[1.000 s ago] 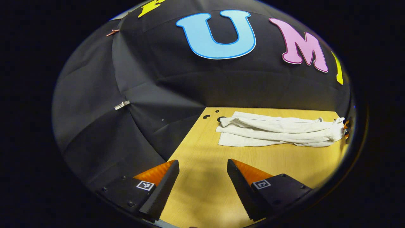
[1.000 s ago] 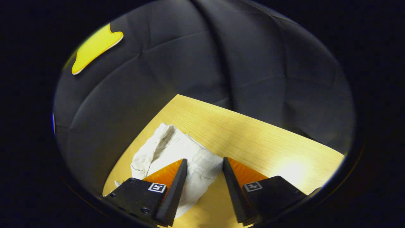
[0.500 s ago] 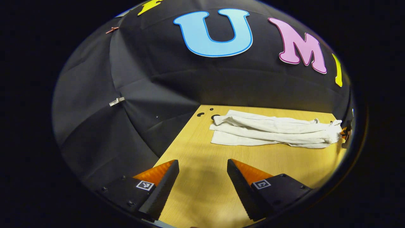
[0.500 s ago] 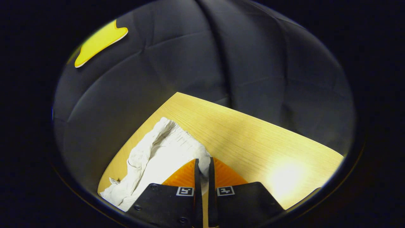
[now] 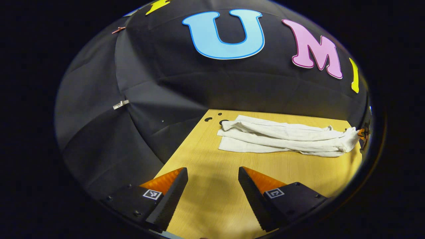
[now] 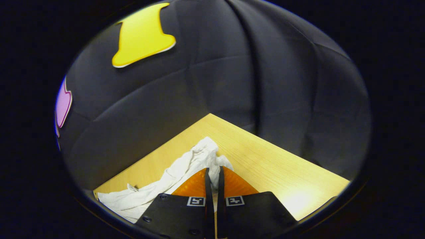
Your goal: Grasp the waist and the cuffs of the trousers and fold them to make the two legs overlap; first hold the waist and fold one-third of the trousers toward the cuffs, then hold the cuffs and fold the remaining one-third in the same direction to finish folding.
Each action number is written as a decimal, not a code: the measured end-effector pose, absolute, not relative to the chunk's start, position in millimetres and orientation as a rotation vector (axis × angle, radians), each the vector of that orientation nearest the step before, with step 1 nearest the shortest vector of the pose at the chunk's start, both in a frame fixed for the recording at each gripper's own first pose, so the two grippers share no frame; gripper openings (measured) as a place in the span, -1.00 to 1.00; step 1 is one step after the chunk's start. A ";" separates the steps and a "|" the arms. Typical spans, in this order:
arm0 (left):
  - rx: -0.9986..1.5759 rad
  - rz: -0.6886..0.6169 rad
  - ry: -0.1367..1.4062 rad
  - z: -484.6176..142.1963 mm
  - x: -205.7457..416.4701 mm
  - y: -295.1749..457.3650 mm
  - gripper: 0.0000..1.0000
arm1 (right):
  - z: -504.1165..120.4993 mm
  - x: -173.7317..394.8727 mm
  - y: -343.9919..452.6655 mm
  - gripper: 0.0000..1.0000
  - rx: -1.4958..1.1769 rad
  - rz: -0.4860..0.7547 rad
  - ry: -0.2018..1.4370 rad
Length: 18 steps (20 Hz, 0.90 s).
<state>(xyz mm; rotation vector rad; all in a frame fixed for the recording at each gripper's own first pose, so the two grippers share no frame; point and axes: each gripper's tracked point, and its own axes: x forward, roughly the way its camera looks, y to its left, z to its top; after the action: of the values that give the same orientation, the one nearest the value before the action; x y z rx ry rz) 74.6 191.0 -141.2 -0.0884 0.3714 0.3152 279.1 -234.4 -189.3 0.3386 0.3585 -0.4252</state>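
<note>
White trousers [image 5: 282, 137] lie in a long strip across the far part of the wooden table [image 5: 215, 202], legs one upon the other, cuffs at the left end. My left gripper [image 5: 212, 174] hovers open over bare table, well short of the cuffs, nothing between its fingers. At the waist end the right gripper [image 5: 362, 136] shows at the view's right edge. In the right gripper view my right gripper [image 6: 212, 172] is shut on the waist of the trousers [image 6: 186, 166], and the bunched cloth rises a little off the table [image 6: 275, 169].
Small dark holes [image 5: 208, 119] mark the table's far left corner beside the cuffs. The black booth wall closes in behind and to the left, with a small clip [image 5: 120, 104] on it. The table's left edge runs close to my left gripper.
My right gripper closed on the waist and then turned and raised it, bunching the cloth. The left gripper stayed open and shifted only slightly.
</note>
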 end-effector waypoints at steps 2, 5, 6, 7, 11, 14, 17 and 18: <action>-0.104 0.312 0.373 -145.3 75.2 193.1 0.94 | -168.8 287.4 -213.3 -0.85 0.312 -0.380 0.326; -0.125 0.321 0.377 -149.5 72.7 201.4 0.94 | -132.8 295.9 -167.4 -0.86 0.263 -0.296 0.289; -0.129 0.318 0.379 -150.3 71.0 203.7 0.94 | -120.7 299.6 -152.7 -0.85 0.245 -0.263 0.277; -0.133 0.314 0.381 -152.0 70.6 206.5 0.94 | -109.4 301.9 -134.6 -0.85 0.228 -0.236 0.266; -0.159 0.312 0.397 -160.3 65.8 221.8 0.94 | -98.4 310.4 -69.0 -0.85 0.198 -0.145 0.254; -0.184 0.310 0.399 -166.6 64.7 231.6 0.94 | -84.0 298.0 -40.3 -0.85 0.226 -0.084 0.244; -0.219 0.310 0.395 -172.2 65.6 239.3 0.94 | -92.8 296.3 16.8 -0.87 0.263 -0.004 0.245; -0.234 0.309 0.391 -173.9 67.2 241.1 0.94 | -97.6 293.6 32.5 -0.85 0.276 0.023 0.255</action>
<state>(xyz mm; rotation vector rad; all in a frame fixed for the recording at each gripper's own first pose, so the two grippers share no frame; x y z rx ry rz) 67.2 241.1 -173.9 -0.2336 0.3915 0.3087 293.6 32.5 -97.6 0.2756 0.2551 0.0226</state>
